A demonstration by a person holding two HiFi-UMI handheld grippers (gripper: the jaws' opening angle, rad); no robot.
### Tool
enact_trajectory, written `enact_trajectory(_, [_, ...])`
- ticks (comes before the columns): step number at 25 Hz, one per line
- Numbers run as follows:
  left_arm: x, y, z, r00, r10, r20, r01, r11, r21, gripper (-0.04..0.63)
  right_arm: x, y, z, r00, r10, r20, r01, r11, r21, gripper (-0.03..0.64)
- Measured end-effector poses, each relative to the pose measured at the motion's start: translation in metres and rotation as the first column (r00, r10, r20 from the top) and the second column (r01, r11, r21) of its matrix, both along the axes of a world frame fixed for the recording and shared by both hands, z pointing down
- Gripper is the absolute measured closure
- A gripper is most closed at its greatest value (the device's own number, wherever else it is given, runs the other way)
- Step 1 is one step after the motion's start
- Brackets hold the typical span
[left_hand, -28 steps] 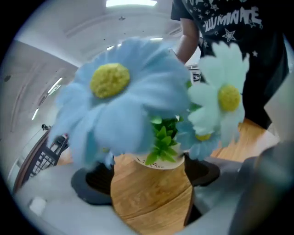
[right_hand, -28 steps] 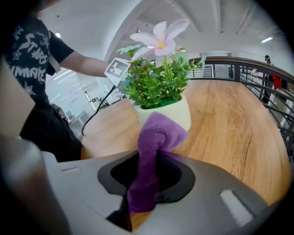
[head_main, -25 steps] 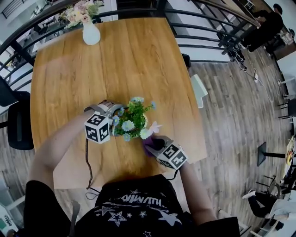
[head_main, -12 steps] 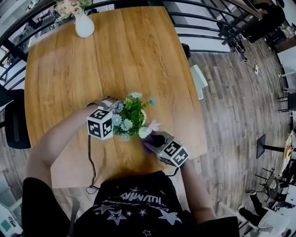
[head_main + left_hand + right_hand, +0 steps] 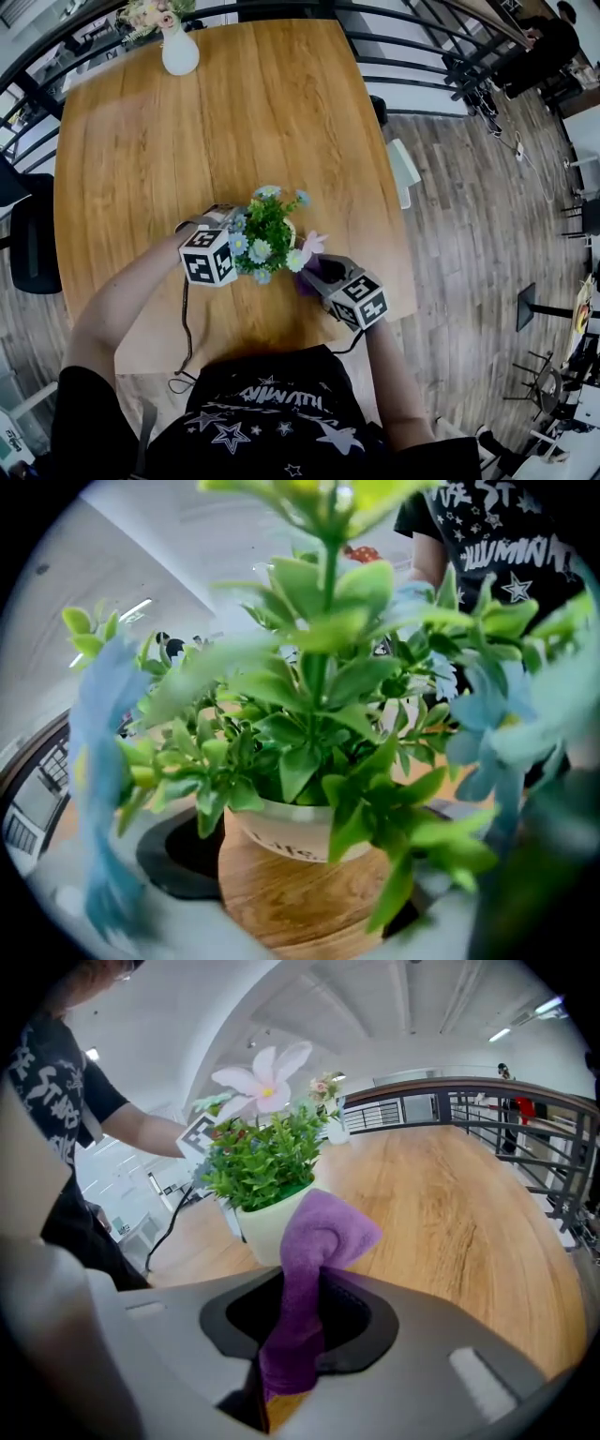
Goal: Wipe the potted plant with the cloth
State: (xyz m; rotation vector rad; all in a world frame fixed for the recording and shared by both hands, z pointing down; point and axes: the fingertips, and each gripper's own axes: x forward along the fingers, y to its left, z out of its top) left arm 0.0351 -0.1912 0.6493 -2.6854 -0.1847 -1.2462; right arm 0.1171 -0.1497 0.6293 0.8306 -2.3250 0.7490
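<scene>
The potted plant point(image 5: 265, 232), green leaves with blue flowers and one pink bloom, stands near the front of the wooden table point(image 5: 234, 122). My left gripper point(image 5: 232, 234) is at its left side, and its jaws hold the wood-patterned pot point(image 5: 298, 878) from both sides. My right gripper point(image 5: 317, 275) is at the plant's right, shut on a purple cloth point(image 5: 312, 1255). The cloth's folded end rests against the white pot wall point(image 5: 267, 1225), under the pink flower point(image 5: 262, 1083). In the head view the cloth point(image 5: 307, 284) shows just beside the pot.
A white vase of flowers point(image 5: 178, 49) stands at the table's far left corner. A dark railing point(image 5: 412, 56) runs behind and to the right of the table. A black chair point(image 5: 28, 248) is at the left edge. A cable point(image 5: 183, 337) hangs off the front edge.
My right gripper with the cloth has shifted slightly right and farther along the pot's side. The left gripper and the plant stay as they were.
</scene>
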Motion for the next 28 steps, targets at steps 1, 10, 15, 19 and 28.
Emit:
enact_trajectory(1, [0.001, 0.002, 0.000, 0.999, -0.034, -0.002, 0.034, 0.999, -0.002, 0.028, 0.001, -0.004, 0.001, 1.000, 0.003, -0.008, -0.003, 1.000, 0.008, 0.515])
enact_trajectory(10, [-0.003, 0.005, 0.000, 0.945, -0.326, -0.019, 0.326, 0.945, -0.007, 0.028, -0.025, -0.013, -0.004, 0.999, -0.032, -0.037, 0.033, 0.999, 0.021, 0.515])
enact_trajectory(15, [-0.008, 0.002, -0.001, 0.872, -0.489, -0.027, 0.488, 0.872, -0.017, 0.028, -0.034, 0.004, -0.003, 0.998, -0.057, -0.041, 0.057, 0.998, -0.001, 0.515])
enact_trajectory(19, [-0.009, 0.003, 0.002, 0.792, -0.607, -0.054, 0.607, 0.794, -0.024, 0.029, -0.045, 0.020, -0.003, 0.996, -0.080, -0.040, 0.080, 0.997, -0.004, 0.515])
enact_trajectory(28, [-0.008, 0.009, 0.002, 0.716, -0.695, -0.069, 0.696, 0.718, -0.005, 0.029, -0.064, 0.044, -0.005, 0.989, -0.128, -0.080, 0.128, 0.992, 0.001, 0.515])
